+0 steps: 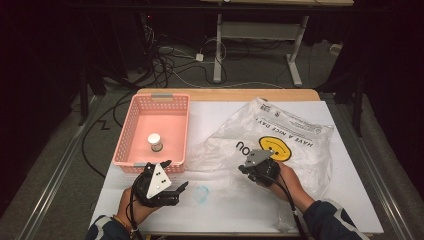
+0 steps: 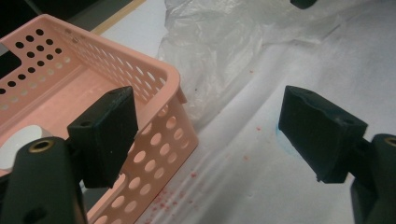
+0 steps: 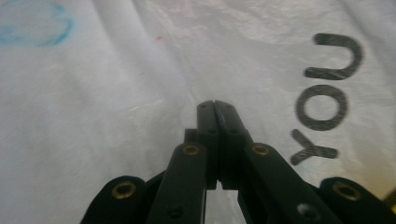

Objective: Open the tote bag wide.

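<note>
— Starting at the left, what sits there?

— A pink basket (image 1: 131, 131) on the white surface (image 1: 350, 200), with a small white-capped jar (image 1: 155, 142) standing upright inside it. Just below the basket's near rim is the left claw (image 1: 175, 176), held in the person's left hand (image 1: 131, 205).

— How do its jaws stand?

— Spread wide, released, with nothing between them. In the left gripper view one jaw hangs over the basket's (image 2: 163, 79) corner, the other over the bare surface (image 2: 243, 186), where small red specks are scattered.

— And toward the middle?

— A faint blue ring mark (image 1: 202, 193) on the surface, between the two hands. Past it begins the clear plastic bag (image 1: 300, 145), crumpled and lying flat, printed with a yellow smiley face (image 1: 275, 148) and black lettering.

— Where is the right claw?

— The right claw (image 1: 243, 169) lies low at the bag's near left part, beside the smiley, held in the right hand (image 1: 287, 182). In the right gripper view its jaws are clenched together, tips pressed down at the plastic bag (image 3: 140, 93), next to the word "YOU" (image 3: 327, 98). Whether a fold of film is pinched between them, I cannot tell.
</note>
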The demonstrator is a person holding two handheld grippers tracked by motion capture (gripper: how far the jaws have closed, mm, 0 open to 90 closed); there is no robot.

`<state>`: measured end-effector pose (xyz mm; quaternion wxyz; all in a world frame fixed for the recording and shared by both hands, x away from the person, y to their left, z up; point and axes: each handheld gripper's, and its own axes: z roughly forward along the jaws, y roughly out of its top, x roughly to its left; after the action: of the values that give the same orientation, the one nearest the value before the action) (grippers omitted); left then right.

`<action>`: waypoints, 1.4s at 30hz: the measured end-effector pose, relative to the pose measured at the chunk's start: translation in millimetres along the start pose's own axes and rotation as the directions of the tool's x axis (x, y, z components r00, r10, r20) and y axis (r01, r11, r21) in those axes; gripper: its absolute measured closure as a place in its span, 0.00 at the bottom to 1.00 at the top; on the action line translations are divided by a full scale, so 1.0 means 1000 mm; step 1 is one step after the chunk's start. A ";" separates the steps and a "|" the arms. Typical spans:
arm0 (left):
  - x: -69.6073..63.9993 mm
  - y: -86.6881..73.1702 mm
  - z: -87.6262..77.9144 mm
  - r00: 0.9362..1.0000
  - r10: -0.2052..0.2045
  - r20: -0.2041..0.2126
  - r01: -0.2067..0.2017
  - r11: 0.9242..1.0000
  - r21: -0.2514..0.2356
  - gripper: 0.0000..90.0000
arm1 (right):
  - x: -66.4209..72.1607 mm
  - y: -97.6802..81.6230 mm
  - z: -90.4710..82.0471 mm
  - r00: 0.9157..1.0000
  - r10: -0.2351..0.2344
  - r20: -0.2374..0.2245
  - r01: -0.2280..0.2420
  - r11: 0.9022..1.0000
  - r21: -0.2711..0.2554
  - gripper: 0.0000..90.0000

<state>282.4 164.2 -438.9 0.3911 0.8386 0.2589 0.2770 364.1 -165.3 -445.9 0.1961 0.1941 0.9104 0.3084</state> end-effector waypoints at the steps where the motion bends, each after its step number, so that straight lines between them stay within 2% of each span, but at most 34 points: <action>1: 0.000 0.000 0.000 1.000 -0.003 -0.001 0.003 1.000 -0.002 0.21 | 0.000 0.000 0.000 1.000 0.000 0.000 0.000 1.000 0.000 1.00; 2: 0.001 0.000 0.000 1.000 -0.005 -0.001 0.005 1.000 -0.002 0.21 | -0.004 0.002 -0.003 0.998 0.035 0.050 -0.034 0.999 -0.037 1.00; 3: 0.001 0.000 0.000 1.000 -0.007 -0.002 0.007 1.000 -0.003 0.21 | -0.004 0.002 -0.003 0.998 0.035 0.050 -0.034 0.999 -0.037 1.00; 4: 0.001 0.000 0.001 1.000 -0.007 -0.002 0.007 1.000 -0.002 0.21 | -0.010 0.005 -0.007 0.994 0.072 0.086 -0.065 0.995 -0.075 1.00; 7: 0.001 0.000 0.001 1.000 -0.005 -0.002 0.005 1.000 -0.004 0.21 | -0.017 0.007 -0.009 0.984 0.099 0.148 -0.082 0.990 -0.116 1.00; 8: 0.001 0.001 0.001 1.000 -0.005 -0.003 0.005 1.000 -0.004 0.21 | -0.017 0.007 -0.009 0.984 0.099 0.148 -0.082 0.990 -0.116 1.00; 9: 0.001 0.001 0.001 1.000 -0.005 -0.004 0.005 1.000 -0.002 0.21 | -0.023 0.010 -0.013 0.977 0.119 0.179 -0.094 0.986 -0.141 1.00; 10: 0.001 0.001 0.001 1.000 -0.005 -0.006 0.005 1.000 -0.003 0.21 | -0.023 0.010 -0.013 0.977 0.119 0.179 -0.094 0.986 -0.141 1.00; 12: 0.002 0.001 0.001 1.000 -0.008 -0.005 0.008 1.000 -0.001 0.21 | -0.029 0.013 -0.018 0.971 0.140 0.196 -0.107 0.980 -0.169 1.00; 13: 0.002 0.001 0.002 1.000 -0.010 -0.005 0.010 1.000 -0.002 0.21 | -0.035 0.017 -0.024 0.968 0.157 0.194 -0.117 0.973 -0.200 1.00; 15: 0.002 0.001 0.003 1.000 -0.010 -0.005 0.010 1.000 0.001 0.21 | -0.037 0.018 -0.029 0.968 0.165 0.188 -0.123 0.969 -0.216 1.00; 19: 0.002 0.000 0.002 1.000 -0.006 -0.003 0.006 1.000 0.005 0.21 | -0.034 0.013 -0.024 0.980 0.155 0.124 -0.132 0.975 -0.180 0.99; 20: 0.001 0.000 0.002 1.000 -0.008 -0.003 0.008 1.000 0.004 0.21 | -0.034 0.013 -0.024 0.980 0.155 0.124 -0.132 0.975 -0.180 0.99; 22: 0.001 0.000 0.001 1.000 -0.007 -0.004 0.007 1.000 0.004 0.21 | -0.029 0.008 -0.017 0.987 0.135 0.091 -0.121 0.982 -0.141 0.97; 26: 0.001 0.000 0.001 1.000 -0.005 -0.006 0.005 1.000 0.006 0.21 | -0.025 0.005 -0.011 0.989 0.127 0.071 -0.119 0.987 -0.111 0.95; 27: 0.001 0.000 0.001 1.000 -0.005 -0.007 0.005 1.000 0.006 0.21 | -0.023 0.004 -0.008 0.992 0.117 0.053 -0.112 0.990 -0.090 0.92; 31: 0.001 0.000 0.001 1.000 -0.006 -0.008 0.006 1.000 0.007 0.21 | -0.018 0.002 -0.004 0.996 0.089 0.030 -0.087 0.995 -0.054 0.81; 32: 0.001 0.000 0.001 1.000 -0.006 -0.008 0.007 1.000 0.008 0.21 | -0.018 0.002 -0.004 0.996 0.089 0.030 -0.087 0.995 -0.054 0.81; 33: 0.001 0.000 0.001 1.000 -0.006 -0.008 0.007 1.000 0.008 0.21 | -0.015 0.001 -0.002 0.997 0.068 0.020 -0.068 0.997 -0.029 0.66; 35: 0.000 0.000 0.000 1.000 -0.006 -0.008 0.006 1.000 0.008 0.21 | -0.013 0.001 -0.001 0.998 0.058 0.025 -0.058 0.998 -0.018 0.62; 36: 0.001 0.000 0.000 1.000 -0.008 -0.009 0.008 1.000 0.007 0.21 | -0.012 0.000 0.001 0.999 0.033 0.037 -0.033 0.999 0.010 0.57; 37: 0.001 0.000 0.000 1.000 -0.009 -0.008 0.009 1.000 0.006 0.21 | -0.012 0.000 0.001 0.999 0.033 0.037 -0.033 0.999 0.010 0.57; 39: 0.001 0.000 0.000 1.000 -0.009 -0.010 0.009 1.000 0.006 0.21 | -0.012 -0.002 0.004 0.996 0.010 0.093 -0.014 0.999 0.037 0.55; 40: 0.002 0.000 -0.001 1.000 -0.010 -0.011 0.010 1.000 0.005 0.21 | -0.013 -0.003 0.005 0.994 0.001 0.107 -0.006 0.999 0.051 0.56; 42: 0.003 0.000 -0.001 1.000 -0.012 -0.015 0.012 1.000 0.002 0.21 | -0.019 -0.006 0.004 0.993 0.034 0.117 -0.038 0.998 0.040 0.73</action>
<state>283.2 166.7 -437.7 0.3900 0.8353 0.2672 0.2807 380.9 -177.2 -447.8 0.2389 0.2322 0.9000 0.2810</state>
